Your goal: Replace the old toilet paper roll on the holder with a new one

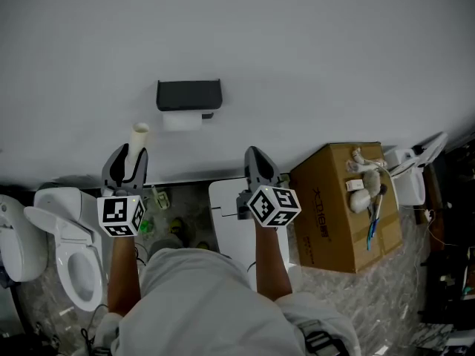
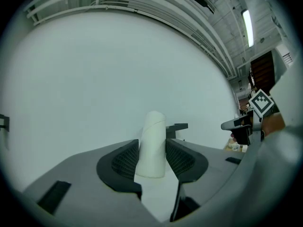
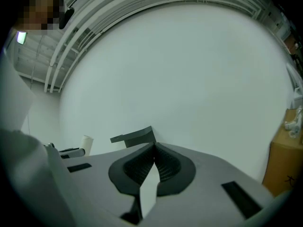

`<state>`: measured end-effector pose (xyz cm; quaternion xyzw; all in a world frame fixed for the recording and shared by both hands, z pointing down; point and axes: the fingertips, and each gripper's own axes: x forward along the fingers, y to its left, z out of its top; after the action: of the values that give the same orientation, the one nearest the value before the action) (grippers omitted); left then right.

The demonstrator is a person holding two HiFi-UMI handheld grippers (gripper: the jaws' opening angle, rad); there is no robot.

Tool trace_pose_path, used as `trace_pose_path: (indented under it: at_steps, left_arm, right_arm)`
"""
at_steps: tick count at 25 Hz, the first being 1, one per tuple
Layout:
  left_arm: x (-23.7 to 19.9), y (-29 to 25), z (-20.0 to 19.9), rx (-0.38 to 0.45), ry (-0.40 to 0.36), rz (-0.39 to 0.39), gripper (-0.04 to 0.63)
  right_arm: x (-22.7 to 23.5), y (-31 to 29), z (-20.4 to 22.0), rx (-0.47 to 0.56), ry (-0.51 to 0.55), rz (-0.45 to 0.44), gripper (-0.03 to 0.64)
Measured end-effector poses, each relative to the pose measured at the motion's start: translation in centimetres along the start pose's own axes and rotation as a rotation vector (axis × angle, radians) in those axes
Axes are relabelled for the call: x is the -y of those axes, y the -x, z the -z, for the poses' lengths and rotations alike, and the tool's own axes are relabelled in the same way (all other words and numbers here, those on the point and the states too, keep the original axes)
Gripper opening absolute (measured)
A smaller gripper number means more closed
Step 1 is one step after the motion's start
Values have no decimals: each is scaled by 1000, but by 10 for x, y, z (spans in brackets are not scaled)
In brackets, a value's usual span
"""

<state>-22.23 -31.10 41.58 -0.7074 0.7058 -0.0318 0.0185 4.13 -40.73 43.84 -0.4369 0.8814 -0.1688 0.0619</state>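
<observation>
Left gripper [image 2: 152, 154] fingers pinch the cardboard tube [image 2: 154, 126], right gripper [image 3: 154, 150] fingers shut empty; carry it off without crushing

- A white fixture [image 1: 13, 247] at the far left is cut off by the head view's edge; what it is cannot be told.
- The person's torso [image 1: 200, 295] hides the near part of the white unit [image 1: 225, 232].
- The bits on the cardboard box [image 1: 334, 213], and those on the floor [image 1: 194, 206] by the toilet [image 1: 70, 251], are too small to name.
- In the left gripper view the cardboard tube [image 2: 151, 145] hides most of the holder [image 2: 177, 126].
</observation>
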Motion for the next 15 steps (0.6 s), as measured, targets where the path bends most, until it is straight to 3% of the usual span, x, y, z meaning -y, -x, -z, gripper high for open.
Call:
trace_pose_path:
  at_steps: [6,15]
  left_arm:
    - [-6,4,-5,36,56,-17,199]
    - [-11,10,-13,64,70,-36,198]
  right_arm:
    - [-6,-2,2,-2,62,-8,-6]
    - [-11,0,-2,4,77,-21,-6]
